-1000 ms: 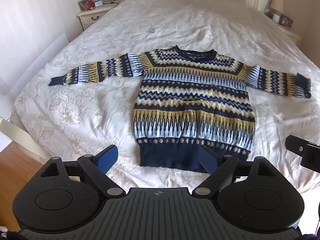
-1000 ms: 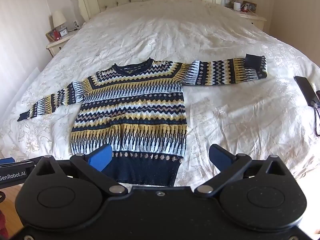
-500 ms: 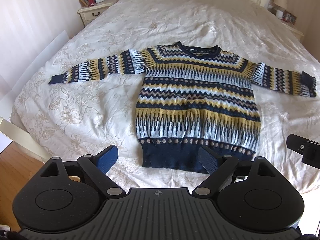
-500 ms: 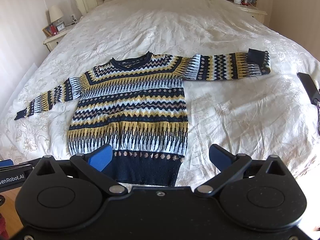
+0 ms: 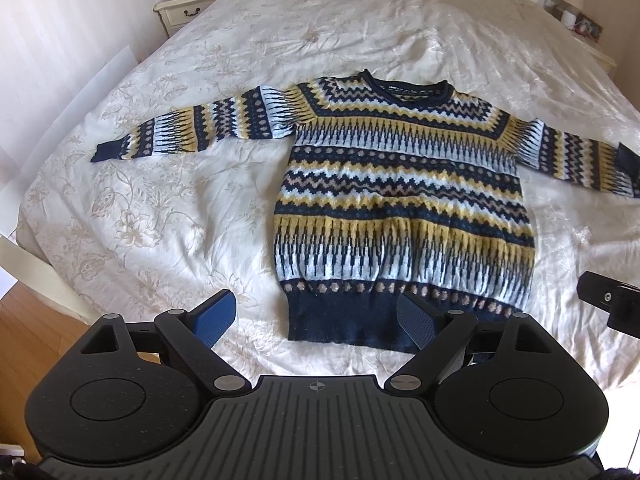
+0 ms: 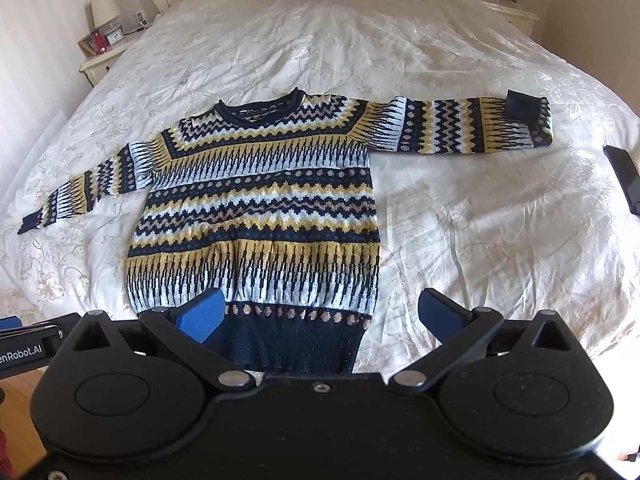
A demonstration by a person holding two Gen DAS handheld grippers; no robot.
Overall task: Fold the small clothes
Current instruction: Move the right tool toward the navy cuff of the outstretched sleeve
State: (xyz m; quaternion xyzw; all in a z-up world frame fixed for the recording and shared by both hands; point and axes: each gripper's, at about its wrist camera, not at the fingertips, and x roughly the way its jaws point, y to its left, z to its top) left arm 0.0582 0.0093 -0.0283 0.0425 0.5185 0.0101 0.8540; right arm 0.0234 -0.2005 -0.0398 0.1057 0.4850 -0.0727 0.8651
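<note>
A navy, yellow and white patterned sweater (image 5: 404,200) lies flat on the bed, both sleeves spread out sideways, navy hem nearest me. It also shows in the right wrist view (image 6: 260,208). My left gripper (image 5: 316,318) is open and empty, hovering over the hem's left corner. My right gripper (image 6: 320,314) is open and empty, hovering over the hem's right part. The right sleeve's cuff (image 6: 524,106) is folded back on itself.
The bed has a cream floral bedspread (image 5: 140,208). A dark flat object (image 6: 624,178) lies on the bed at the right. Nightstands (image 5: 184,8) stand at both sides of the headboard. Wooden floor (image 5: 24,328) shows at the bed's near left corner.
Both grippers have moved forward and closer to the sweater, which now looks larger and lower in both views. The jaws stay open.
</note>
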